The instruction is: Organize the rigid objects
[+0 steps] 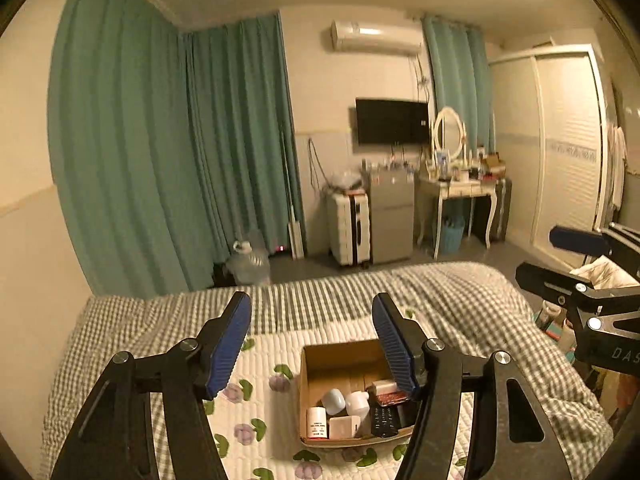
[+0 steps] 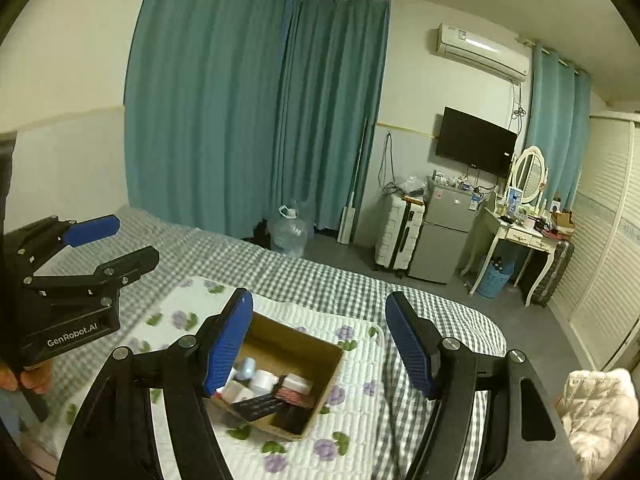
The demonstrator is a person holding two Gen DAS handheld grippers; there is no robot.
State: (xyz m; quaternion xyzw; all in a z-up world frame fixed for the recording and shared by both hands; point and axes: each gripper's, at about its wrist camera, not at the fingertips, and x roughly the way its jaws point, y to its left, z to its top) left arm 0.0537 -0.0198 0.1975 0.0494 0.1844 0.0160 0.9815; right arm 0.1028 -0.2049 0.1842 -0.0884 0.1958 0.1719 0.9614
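A cardboard box (image 1: 320, 364) (image 2: 320, 364) sits on a floral quilted mat on the bed. It holds white bottles (image 1: 356, 400) (image 2: 264, 380), a black remote (image 1: 384, 420) (image 2: 260, 404), a white block (image 1: 344, 426) and a red patterned item (image 1: 394, 398) (image 2: 296, 396). My left gripper (image 1: 312, 344) is open and empty above the box; it also shows in the right wrist view (image 2: 116, 240). My right gripper (image 2: 320, 344) is open and empty above the box; it also shows in the left wrist view (image 1: 556, 256).
The bed has a grey checked cover (image 1: 460, 292) (image 2: 320, 276). Beyond it are teal curtains (image 2: 248, 120), a water jug (image 2: 288, 232), a suitcase (image 2: 396, 240), a small fridge (image 2: 444, 240), a dressing table (image 2: 520, 236) and a wardrobe (image 1: 560, 148). A white jacket (image 2: 600, 412) lies at right.
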